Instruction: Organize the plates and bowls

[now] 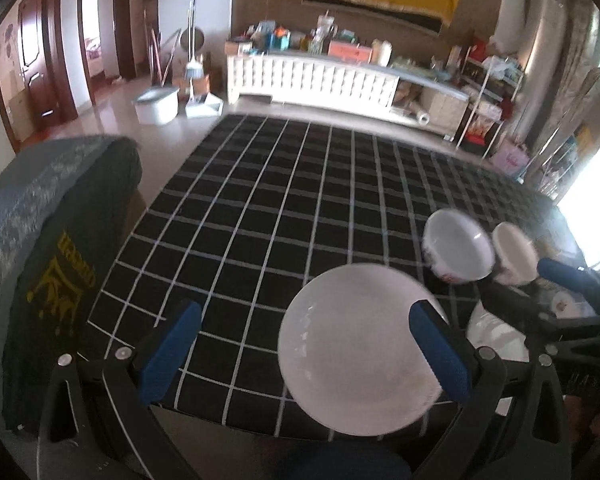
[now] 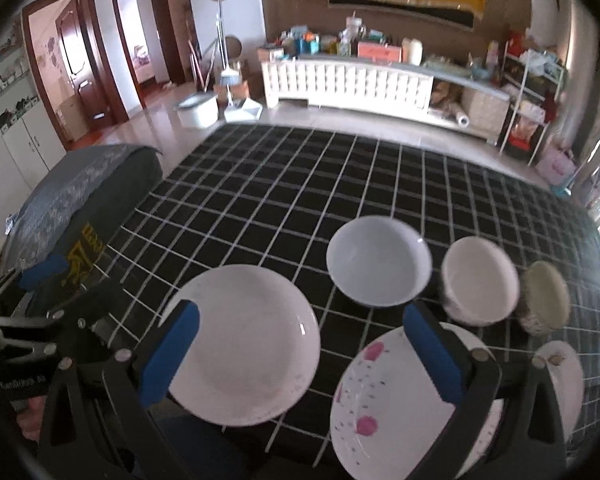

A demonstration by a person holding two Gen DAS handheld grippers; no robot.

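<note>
— On the checked worktop (image 2: 284,184), why do the dishes lie apart?
— I think nothing is sorted yet: the plain plate (image 2: 244,344) is near left, the flowered plate (image 2: 384,400) near right, and three bowls stand behind: white (image 2: 378,260), cream (image 2: 478,278), greenish (image 2: 544,296).
— And the fingers?
— Both the left gripper (image 1: 304,354) and the right gripper (image 2: 298,350) are wide apart, holding nothing, above the plates.

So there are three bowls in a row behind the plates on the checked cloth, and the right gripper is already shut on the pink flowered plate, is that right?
Not quite. The right gripper is open and holds nothing; in the right wrist view its fingers stand wide apart above the pink flowered plate. The three bowls do sit in a row behind the plates on the checked cloth.
</note>
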